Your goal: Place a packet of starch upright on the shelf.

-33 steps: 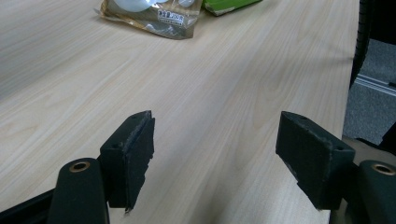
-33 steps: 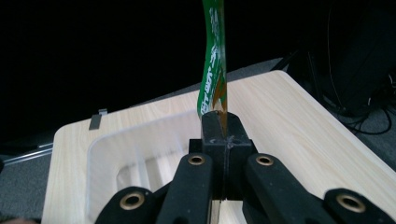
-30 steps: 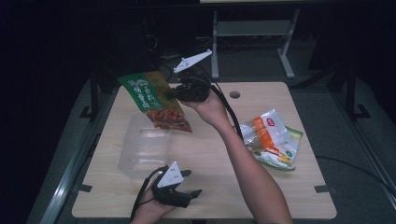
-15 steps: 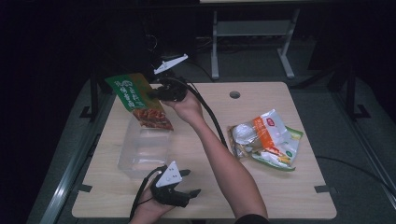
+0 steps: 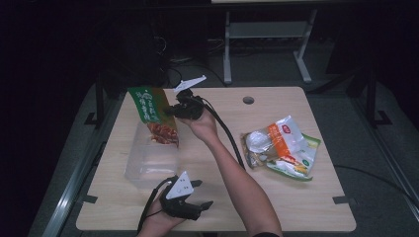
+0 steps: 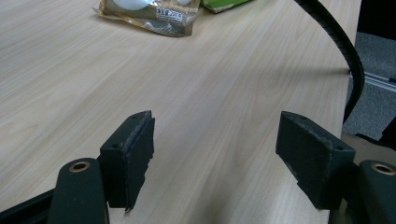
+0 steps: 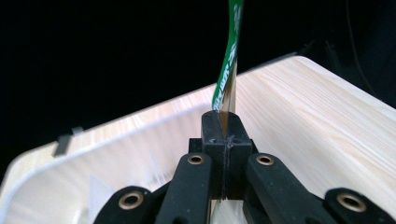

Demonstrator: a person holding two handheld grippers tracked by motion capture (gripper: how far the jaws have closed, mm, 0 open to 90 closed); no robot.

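1. Right gripper (image 5: 170, 109), upper centre-left of the high view: jaws clamped together on the edge of a green and red snack bag (image 5: 153, 112). In the right gripper view the pads meet at mid-frame with the bag's thin edge (image 7: 227, 74) rising straight up from between them.
2. The snack bag hangs upright, green top up, red lower end dipping into the clear plastic box (image 5: 150, 162) just below it.
3. The clear box sits on the wooden table (image 5: 296, 207), left of centre in the high view; its pale rim (image 7: 116, 133) crosses the right gripper view from lower left.
4. Left gripper (image 5: 203, 203), bottom centre-left of the high view: low over the table's near edge, jaws spread wide, nothing between them. The left gripper view shows the two black pads well apart over bare wood (image 6: 210, 116).
5. A pile of other food packets (image 5: 279, 148) lies at right of centre on the table, well apart from both grippers; part of it shows at the top of the left gripper view (image 6: 154, 16).
6. A black cable (image 5: 225, 133) trails from the right gripper along the forearm.
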